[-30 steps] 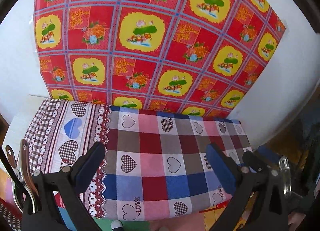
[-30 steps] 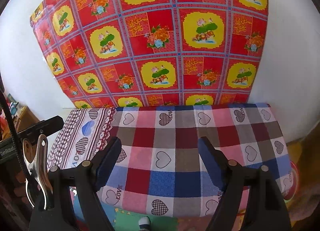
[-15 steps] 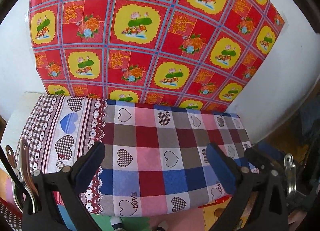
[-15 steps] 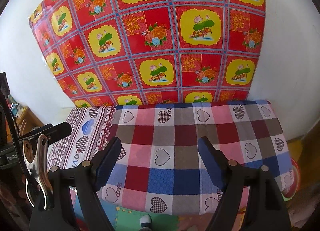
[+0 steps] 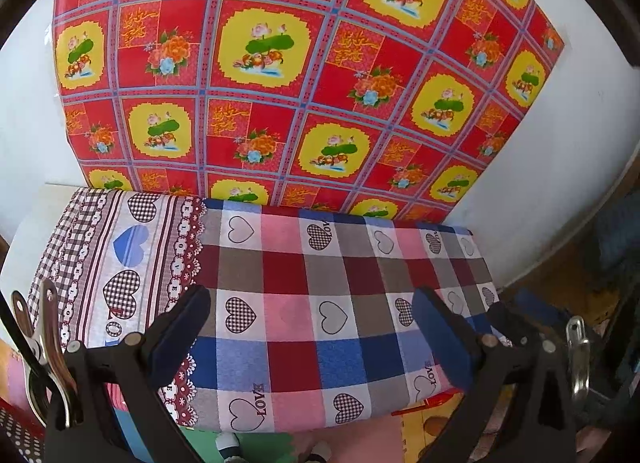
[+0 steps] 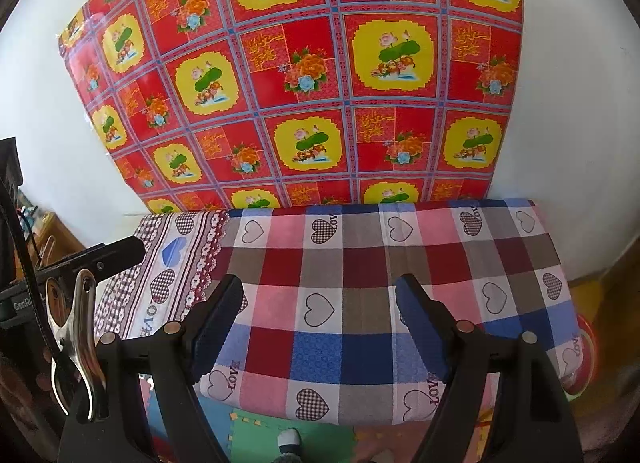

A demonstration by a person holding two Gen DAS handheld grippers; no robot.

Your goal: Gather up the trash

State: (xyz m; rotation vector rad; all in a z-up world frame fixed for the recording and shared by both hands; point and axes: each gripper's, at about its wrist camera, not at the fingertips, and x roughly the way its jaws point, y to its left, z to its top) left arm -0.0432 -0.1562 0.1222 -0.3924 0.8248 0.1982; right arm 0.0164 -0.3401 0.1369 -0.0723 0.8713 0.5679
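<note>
no trash is discernible on the surface (image 5: 280, 283) in either view. it is a flat top draped in soft checked cloth (image 6: 360, 283) printed with outline hearts and "love", with a lace-patterned striped band on its left part. the left tool (image 5: 312, 319) hovers above it, its flat blue-padded jaws wide apart and holding nothing. the right tool (image 6: 320, 315) hovers likewise, jaws wide apart with nothing between them. behind hangs a glossy red and yellow floral oilcloth (image 5: 280, 63) on a white wall (image 6: 580, 103). below the cloth's front edge, foam floor mats (image 6: 260, 431) are partly cut off; small items there are too obscured to identify.
</note>
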